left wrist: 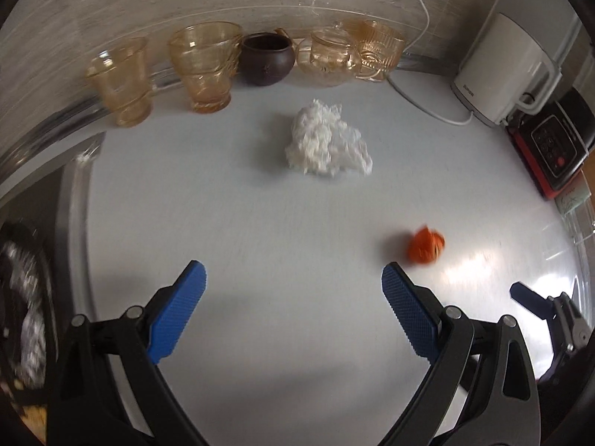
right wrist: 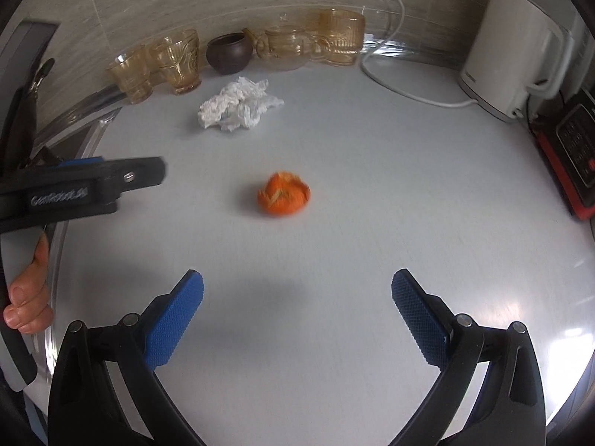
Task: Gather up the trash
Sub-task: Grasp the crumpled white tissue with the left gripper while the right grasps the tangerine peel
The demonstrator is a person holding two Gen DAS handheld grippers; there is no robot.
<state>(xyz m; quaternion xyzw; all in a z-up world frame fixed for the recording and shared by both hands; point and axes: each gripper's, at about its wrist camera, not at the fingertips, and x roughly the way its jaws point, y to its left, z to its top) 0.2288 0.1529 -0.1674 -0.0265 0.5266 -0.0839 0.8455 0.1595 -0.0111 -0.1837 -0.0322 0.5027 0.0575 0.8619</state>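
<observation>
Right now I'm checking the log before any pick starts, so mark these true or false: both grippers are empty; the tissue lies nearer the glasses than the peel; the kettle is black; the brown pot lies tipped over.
1. Both grippers are empty: true. The left gripper and right gripper have open jaws.
2. The crumpled white tissue lies nearer the amber glass cups than the orange peel: true.
3. The kettle is black: false. The plastic electric kettle is white.
4. The brown pot lies tipped over: false. The dark brown round pot stands upright.

White crumpled tissue [right wrist: 238, 104], orange peel [right wrist: 284, 194], amber glasses [left wrist: 200, 70].
</observation>
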